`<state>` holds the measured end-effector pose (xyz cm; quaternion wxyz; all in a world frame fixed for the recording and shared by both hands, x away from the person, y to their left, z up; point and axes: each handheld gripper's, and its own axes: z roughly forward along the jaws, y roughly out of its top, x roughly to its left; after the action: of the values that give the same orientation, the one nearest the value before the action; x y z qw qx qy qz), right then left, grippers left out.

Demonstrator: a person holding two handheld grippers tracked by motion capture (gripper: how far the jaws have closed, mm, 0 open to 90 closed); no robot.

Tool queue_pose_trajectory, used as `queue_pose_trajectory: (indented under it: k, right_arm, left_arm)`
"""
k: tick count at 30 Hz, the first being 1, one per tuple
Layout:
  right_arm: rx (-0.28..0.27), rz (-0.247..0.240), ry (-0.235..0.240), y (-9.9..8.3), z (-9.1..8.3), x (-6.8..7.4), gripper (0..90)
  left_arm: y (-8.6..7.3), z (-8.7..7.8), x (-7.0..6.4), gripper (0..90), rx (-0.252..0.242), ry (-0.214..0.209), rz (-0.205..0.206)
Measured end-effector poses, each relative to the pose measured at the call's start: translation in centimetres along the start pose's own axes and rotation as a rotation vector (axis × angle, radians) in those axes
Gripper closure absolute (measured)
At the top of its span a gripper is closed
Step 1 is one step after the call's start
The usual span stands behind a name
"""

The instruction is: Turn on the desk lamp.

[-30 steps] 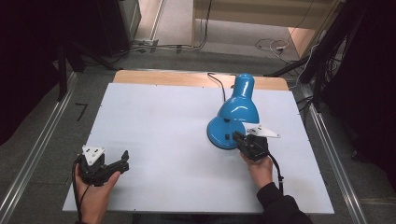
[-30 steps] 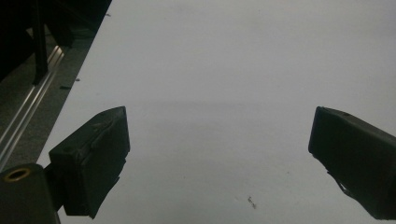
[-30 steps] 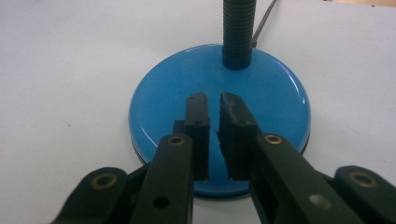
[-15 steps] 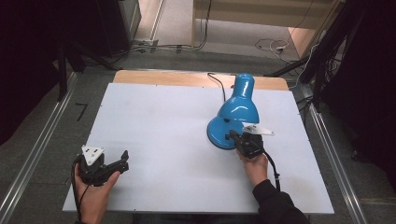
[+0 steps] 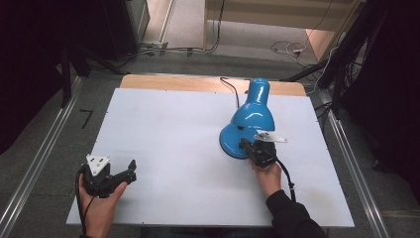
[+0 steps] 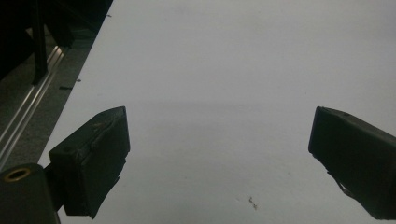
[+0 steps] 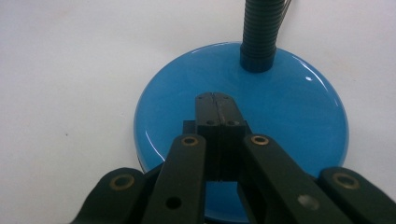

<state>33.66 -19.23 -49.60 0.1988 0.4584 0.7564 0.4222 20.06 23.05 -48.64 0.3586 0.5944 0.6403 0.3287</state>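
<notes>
right gripper (image 7: 215,100) has its jaws pressed fully together, tips over the near part of the blue desk lamp's round base (image 7: 289,126), likely poking a switch there, though whether it touches i cannot tell. nothing is held between the jaws. left gripper (image 5: 130,168) idles near the front left corner of the white table (image 5: 173,129), jaws spread wide, nothing between them.

blue desk lamp (image 5: 250,121) sits right of centre toward the far edge, shade tipped over the base, black ribbed neck (image 7: 261,32) rising from the base, cord (image 5: 229,87) trailing off the back.

handling guess: base looks weighted and glossy, so slippery and hard to pinch at the rim. neck is flexible and ribbed, best place to take hold. shade looks thin and smooth, likely to slip. push down gently or the lamp may slide.
</notes>
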Motion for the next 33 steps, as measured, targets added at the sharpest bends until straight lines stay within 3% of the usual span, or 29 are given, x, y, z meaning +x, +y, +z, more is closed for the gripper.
queue_pose_trajectory:
  k: [17,21,33]
  right_arm:
    - [0.017,-0.003,0.0,-0.19,0.16,0.2,87.4]
    - [0.02,0.02,0.011,-0.2,0.15,0.06,87.4]
    - [0.018,0.003,-0.011,-0.37,0.11,0.18,87.5]
  left_arm:
    - [0.01,-0.06,0.03,5.9,0.0,0.0,-0.003]
    - [0.01,-0.05,0.05,5.9,0.0,0.0,-0.004]
    - [0.0,-0.15,0.13,5.9,-0.001,-0.002,-0.007]
